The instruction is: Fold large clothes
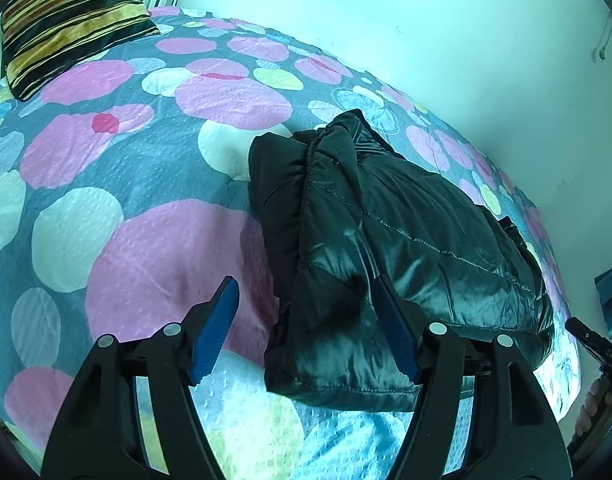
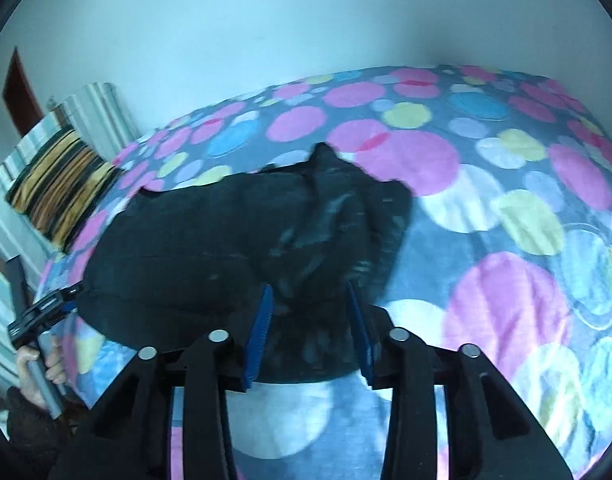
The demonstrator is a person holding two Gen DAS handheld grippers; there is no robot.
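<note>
bedspread (image 1: 106,200) open (jacket (image 1: 406,220) blocks right)

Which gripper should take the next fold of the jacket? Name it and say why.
The right gripper: it pinches the near edge of the black jacket. The left gripper stands open, gripping nothing.

A polka-dot bedspread (image 1: 146,184) meets a pale wall (image 1: 386,20), with a striped cushion (image 1: 74,20).

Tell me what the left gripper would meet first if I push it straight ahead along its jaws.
Most likely the near edge of the folded black jacket, which already lies between the open jaws of the left gripper, with the dotted bedspread underneath. Depth is uncertain.
</note>
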